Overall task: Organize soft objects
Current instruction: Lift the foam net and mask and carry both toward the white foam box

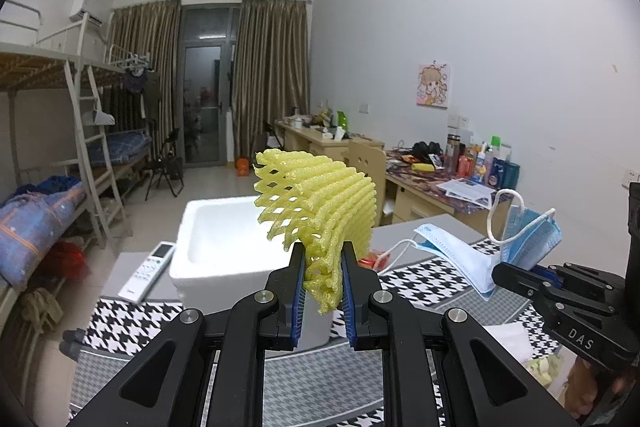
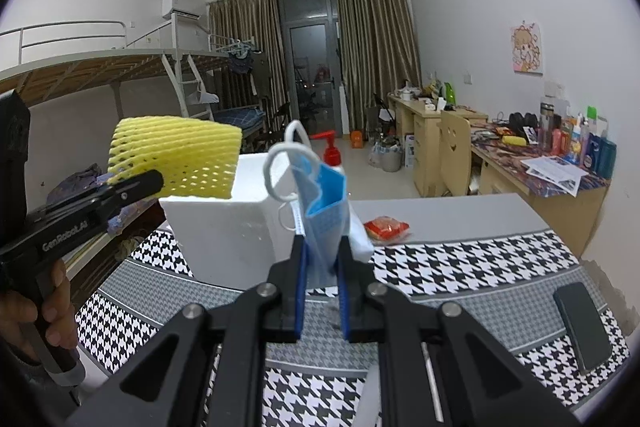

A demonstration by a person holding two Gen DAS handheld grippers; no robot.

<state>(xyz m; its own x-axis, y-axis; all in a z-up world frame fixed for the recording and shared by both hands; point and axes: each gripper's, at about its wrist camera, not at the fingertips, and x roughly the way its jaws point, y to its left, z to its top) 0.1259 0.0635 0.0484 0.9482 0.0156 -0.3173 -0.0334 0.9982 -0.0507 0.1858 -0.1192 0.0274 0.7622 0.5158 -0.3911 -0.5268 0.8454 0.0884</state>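
L gripper (image 1: 322, 279) clamped on yellow foam net (image 1: 320, 203), R gripper (image 2: 322, 267) clamped on blue face mask (image 2: 322, 203); both held above white foam box (image 1: 224, 235).

The foam net (image 1: 320, 211) blocks the white box's (image 1: 208, 239) right side — can't see inside. In the right wrist view the mask (image 2: 324, 215) hides the pump bottle's (image 2: 331, 151) body, and the desk bottles (image 2: 576, 143) are too small to read.

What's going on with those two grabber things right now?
Left hand-held gripper shut on yellow foam net sleeve. Right hand-held gripper shut on blue face mask. White foam box ahead, unobstructed.
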